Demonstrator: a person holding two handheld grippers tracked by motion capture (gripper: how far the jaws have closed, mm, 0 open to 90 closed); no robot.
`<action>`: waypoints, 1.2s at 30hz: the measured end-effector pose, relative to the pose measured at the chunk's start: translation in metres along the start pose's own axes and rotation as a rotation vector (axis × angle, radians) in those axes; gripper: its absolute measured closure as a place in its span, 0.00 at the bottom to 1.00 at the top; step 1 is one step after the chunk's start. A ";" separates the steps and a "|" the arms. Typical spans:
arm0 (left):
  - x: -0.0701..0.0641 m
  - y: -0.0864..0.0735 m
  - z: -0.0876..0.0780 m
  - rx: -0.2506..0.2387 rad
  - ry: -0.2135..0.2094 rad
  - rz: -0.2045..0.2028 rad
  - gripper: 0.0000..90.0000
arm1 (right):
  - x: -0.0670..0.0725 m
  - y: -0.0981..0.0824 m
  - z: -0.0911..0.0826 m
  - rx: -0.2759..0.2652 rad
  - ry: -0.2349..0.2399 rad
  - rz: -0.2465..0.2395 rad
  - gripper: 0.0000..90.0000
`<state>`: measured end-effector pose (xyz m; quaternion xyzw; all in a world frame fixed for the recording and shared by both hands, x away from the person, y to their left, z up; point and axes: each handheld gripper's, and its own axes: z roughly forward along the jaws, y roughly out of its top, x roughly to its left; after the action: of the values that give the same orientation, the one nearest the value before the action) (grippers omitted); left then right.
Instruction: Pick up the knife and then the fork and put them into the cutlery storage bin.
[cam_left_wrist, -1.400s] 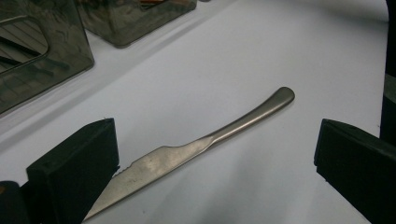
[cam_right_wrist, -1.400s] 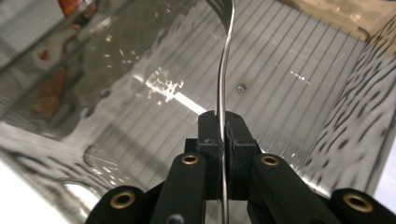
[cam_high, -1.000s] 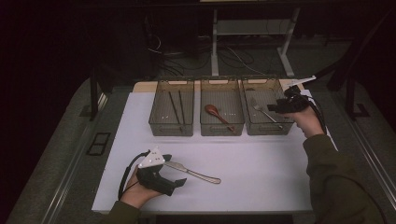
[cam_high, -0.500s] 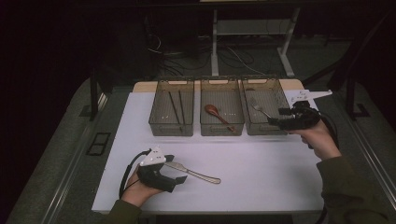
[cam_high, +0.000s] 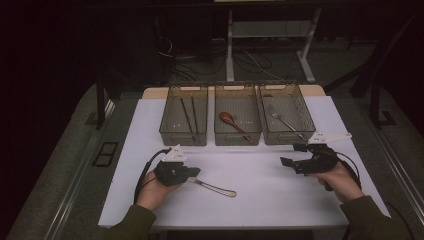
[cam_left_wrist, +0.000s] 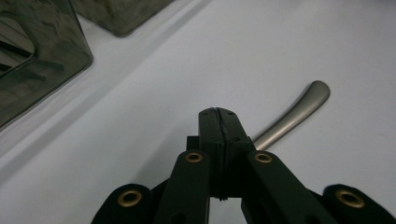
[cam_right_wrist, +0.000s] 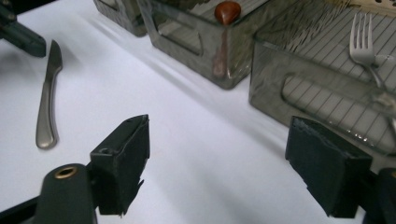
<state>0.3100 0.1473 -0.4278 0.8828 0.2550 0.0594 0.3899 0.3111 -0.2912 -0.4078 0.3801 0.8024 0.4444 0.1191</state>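
Observation:
A metal table knife (cam_high: 215, 188) lies on the white table top, front left of centre. My left gripper (cam_high: 196, 172) sits at its blade end with jaws that have just been closing; they now stand shut together on the blade. In the left gripper view the knife's handle (cam_left_wrist: 294, 114) sticks out past the left gripper (cam_left_wrist: 217, 114), and the blade is hidden under it. My right gripper (cam_high: 292, 155) hovers low at the front right. Its jaws have just been opening, and the right gripper (cam_right_wrist: 224, 158) has nothing between them. The knife (cam_right_wrist: 46, 107) lies far to its left.
Three clear bins stand in a row at the back. The left bin (cam_high: 182, 137) holds chopsticks (cam_high: 189, 117), the middle bin (cam_high: 237, 137) a brown spoon (cam_high: 231, 120), the right bin (cam_high: 287, 138) a fork (cam_high: 282, 120). White table stretches between the grippers.
My right gripper has drawn back from the fork bin toward the front right of the table and opened wider. My left gripper's jaws have closed at the knife's blade end.

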 end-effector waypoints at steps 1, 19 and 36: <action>0.001 0.001 0.004 0.012 -0.002 -0.001 0.98 | 0.002 -0.003 0.001 0.000 -0.004 -0.007 0.22; 0.005 -0.004 0.013 0.135 -0.016 0.028 0.99 | 0.025 -0.051 0.002 0.008 0.041 -0.029 0.18; -0.028 -0.024 -0.011 0.196 -0.118 0.065 0.99 | 0.023 -0.050 0.000 -0.007 0.034 -0.031 0.18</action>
<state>0.2728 0.1547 -0.4351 0.9265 0.2074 -0.0050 0.3141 0.2700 -0.2905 -0.4450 0.3598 0.8084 0.4517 0.1136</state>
